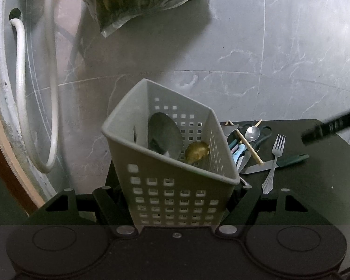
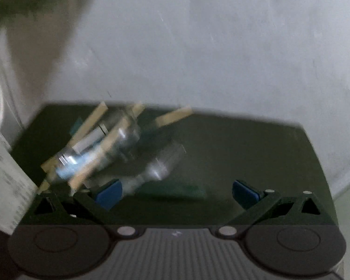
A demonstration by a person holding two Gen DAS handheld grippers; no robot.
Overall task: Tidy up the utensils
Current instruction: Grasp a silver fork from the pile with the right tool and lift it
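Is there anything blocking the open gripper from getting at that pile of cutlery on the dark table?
Nothing visible does. The right gripper is open just short of the utensil pile, with only bare table between. The left gripper holds the basket off to the side.

Grey perforated utensil basket (image 1: pixel 175 163) tilted, holding a large dark spoon (image 1: pixel 164 138), beside it on the black table a silver fork (image 1: pixel 274 163), green-handled knife (image 1: pixel 277 162), wooden chopstick (image 1: pixel 248 145), small spoon (image 1: pixel 252 133)

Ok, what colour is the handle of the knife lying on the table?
Dark green. The knife handle shows best in the left wrist view, beside the fork.
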